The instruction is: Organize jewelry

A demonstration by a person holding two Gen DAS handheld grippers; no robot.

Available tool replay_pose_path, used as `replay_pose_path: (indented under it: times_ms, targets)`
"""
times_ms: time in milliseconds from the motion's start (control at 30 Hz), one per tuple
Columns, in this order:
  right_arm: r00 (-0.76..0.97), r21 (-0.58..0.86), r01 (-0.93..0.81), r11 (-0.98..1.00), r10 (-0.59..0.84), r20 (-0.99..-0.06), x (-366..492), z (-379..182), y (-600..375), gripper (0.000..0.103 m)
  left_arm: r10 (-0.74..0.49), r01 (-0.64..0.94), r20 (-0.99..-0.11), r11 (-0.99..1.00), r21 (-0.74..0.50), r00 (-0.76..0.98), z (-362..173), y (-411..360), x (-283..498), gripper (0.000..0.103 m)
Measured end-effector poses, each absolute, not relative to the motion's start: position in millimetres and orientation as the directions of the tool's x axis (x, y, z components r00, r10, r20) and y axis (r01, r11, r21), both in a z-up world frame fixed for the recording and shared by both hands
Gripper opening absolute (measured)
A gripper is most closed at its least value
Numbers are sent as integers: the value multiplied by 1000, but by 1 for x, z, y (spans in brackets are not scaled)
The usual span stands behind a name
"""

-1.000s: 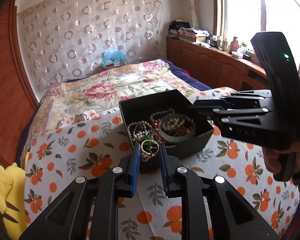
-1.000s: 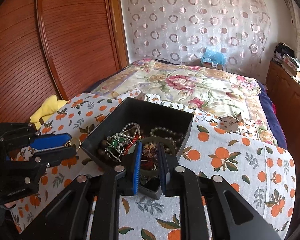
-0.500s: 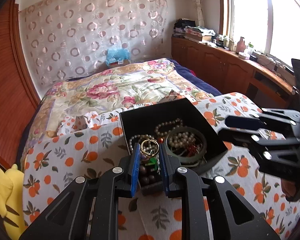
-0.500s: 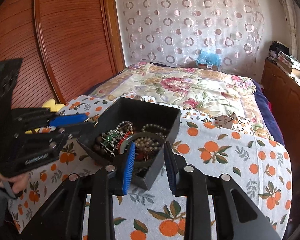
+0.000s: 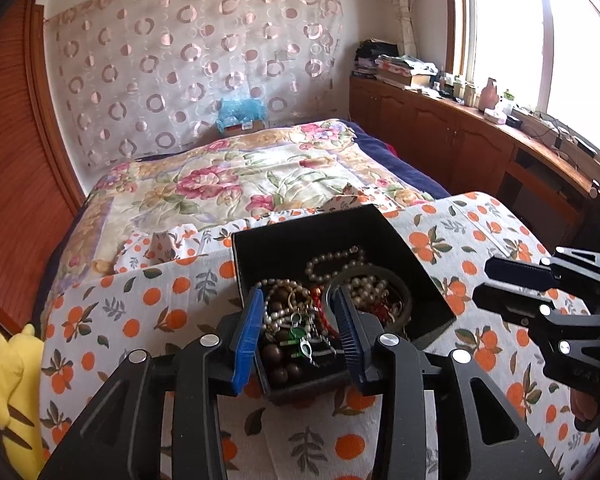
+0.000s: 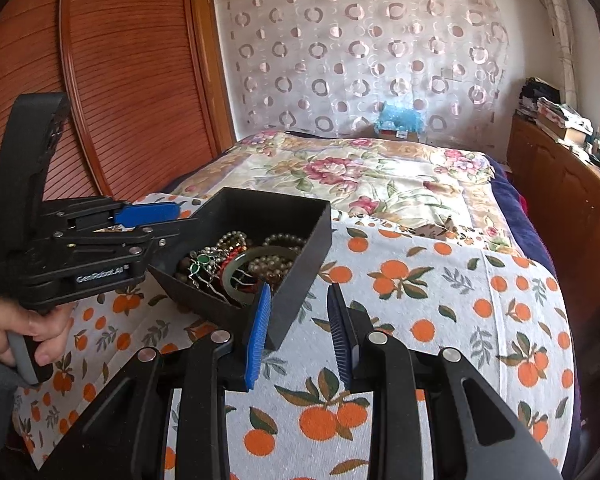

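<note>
A black open box (image 5: pixel 384 236) full of jewelry stands on the orange-print cloth; it also shows in the right wrist view (image 6: pixel 300 276). It holds pearl strands (image 5: pixel 332 260), dark wooden beads (image 5: pixel 278 354), a green pendant (image 5: pixel 298 334) and a grey-green bangle (image 6: pixel 252 264). My left gripper (image 5: pixel 298 334) is open over the box's near corner, empty, its blue pads (image 5: pixel 247 336) astride the pile. My right gripper (image 6: pixel 298 332) is open and empty just off the box's right corner.
The orange-print cloth (image 6: pixel 440 300) covers a raised surface at the foot of a floral bed (image 5: pixel 236 184). A yellow plush toy (image 5: pixel 10 368) lies at the left edge. Wooden cabinets (image 5: pixel 460 148) with clutter run along the right wall under the window.
My left gripper moved over the box and opened, releasing the gold ring it held into the pile. My right gripper opened wider and drew back to the right of the box.
</note>
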State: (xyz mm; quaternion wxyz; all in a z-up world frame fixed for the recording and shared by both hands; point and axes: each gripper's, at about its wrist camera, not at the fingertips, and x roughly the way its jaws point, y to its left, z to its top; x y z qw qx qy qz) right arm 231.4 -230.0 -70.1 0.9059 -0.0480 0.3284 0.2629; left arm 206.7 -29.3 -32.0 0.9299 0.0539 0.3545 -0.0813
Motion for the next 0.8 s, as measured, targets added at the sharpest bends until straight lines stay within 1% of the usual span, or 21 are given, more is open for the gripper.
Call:
replay_pose_path:
  times_ms: [67,100,133,167,200,267,333,400,467,567,633,800]
  targets:
    - [653,80,-498,863,435,-620,228,-70,-230,32,-108,186,-660,981,48,744,-30,-29,201,59]
    - [657,77,-493,867,429,-619,227,-70,-230,35,-106,181,-652,982,48,751,-29,-28,196,63]
    - [663,74,-487,870,424,-618,225,-69,-230,39,-105,177,-648,983,47,754,-28,-27,193,70]
    - [671,70,-479,875,417,-612,222,-68,-230,48,-104,171,-642,984,43,759,-26,-26,189,78]
    - [681,67,-471,880,411,-606,219,-67,-231,54,-102,160,-632,986,35,768,-24,-23,183,82]
    - [695,66,-461,885,406,-594,214,-63,-232,60,-105,151,-616,988,22,780,-20,-19,174,90]
    - [707,70,-450,890,404,-581,209,-59,-232,69,-107,145,-604,989,14,790,-15,-16,163,93]
    - [718,70,-444,893,401,-568,204,-54,-232,73,-107,143,-596,990,13,796,-11,-16,155,95]
    - [725,69,-441,895,401,-560,199,-50,-231,75,-107,139,-588,990,9,802,-6,-15,149,95]
    - [734,64,-439,896,399,-550,194,-44,-230,82,-101,130,-585,992,7,804,-1,-14,142,95]
    - [741,57,-435,899,394,-544,190,-42,-229,90,-90,118,-581,993,10,809,3,-12,137,95]
    - [766,58,-417,907,385,-514,180,-35,-230,99,-84,101,-561,995,-2,824,7,-9,121,95]
